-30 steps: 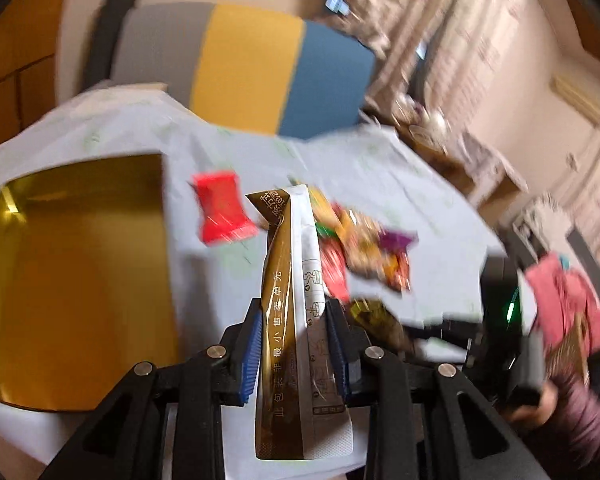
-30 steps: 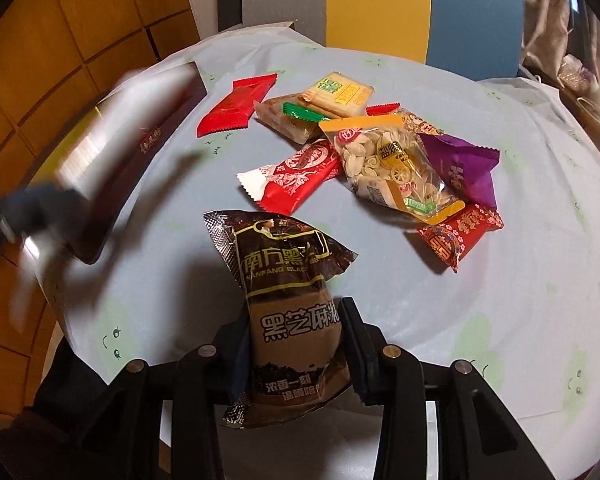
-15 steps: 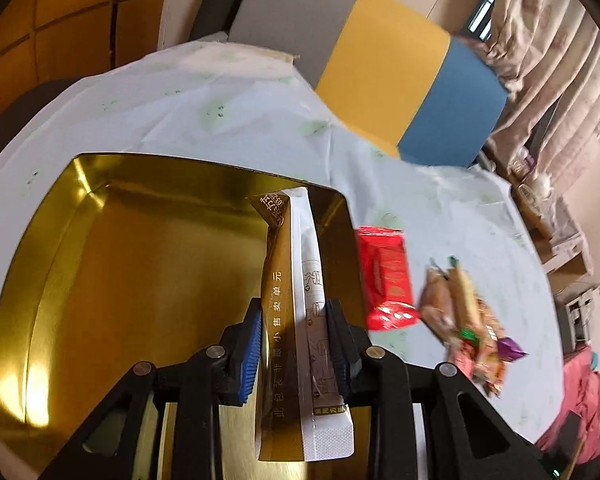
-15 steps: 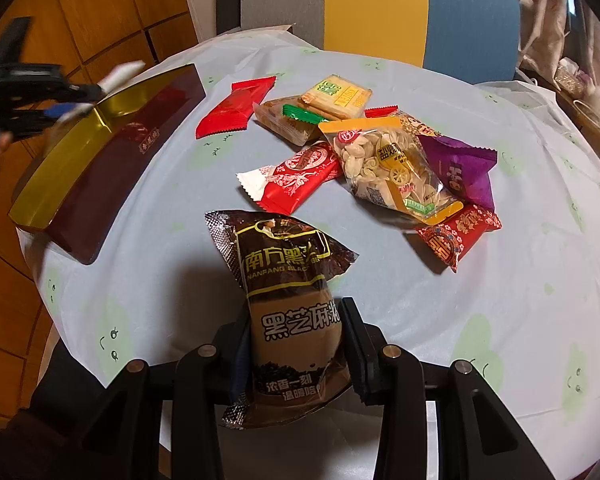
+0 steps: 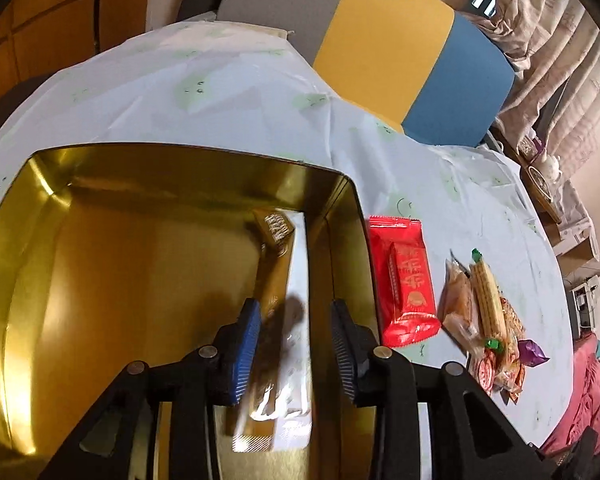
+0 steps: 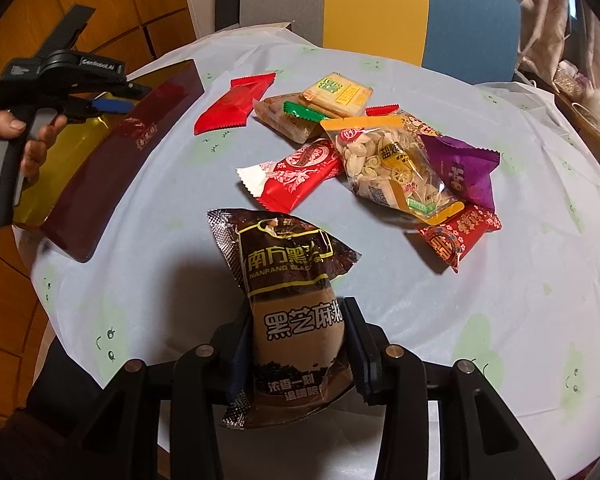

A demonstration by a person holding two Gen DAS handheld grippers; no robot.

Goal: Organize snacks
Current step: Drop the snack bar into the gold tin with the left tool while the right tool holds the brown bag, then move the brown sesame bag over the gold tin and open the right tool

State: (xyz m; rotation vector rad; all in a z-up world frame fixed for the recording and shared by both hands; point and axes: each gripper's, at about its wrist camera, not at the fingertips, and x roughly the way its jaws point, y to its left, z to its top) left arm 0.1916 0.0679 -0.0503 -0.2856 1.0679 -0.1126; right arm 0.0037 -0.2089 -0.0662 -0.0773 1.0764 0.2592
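Observation:
My left gripper (image 5: 294,344) hangs over the open gold tin (image 5: 100,240), tilted down, and its jaws are opening. A long gold-and-white sachet (image 5: 288,280) lies blurred between the pads, with a gap on its right side, and it slips down onto the tin's floor. My right gripper (image 6: 296,344) is shut on a brown black-sesame packet (image 6: 288,272), held above the near table edge. In the right wrist view the left gripper (image 6: 116,98) sits over the tin (image 6: 120,152), whose outer wall is maroon.
Loose snacks lie mid-table: a red packet (image 6: 236,104) beside the tin, crackers (image 6: 336,92), a peanut bag (image 6: 392,160), a purple pack (image 6: 464,168), and red packets (image 6: 296,172). A grey, yellow and blue chair back (image 5: 380,40) stands behind the round table.
The left gripper swung from the snack pile to over the tin and sank a little. Its jaws parted and the sachet slid down. The right gripper held still with its packet.

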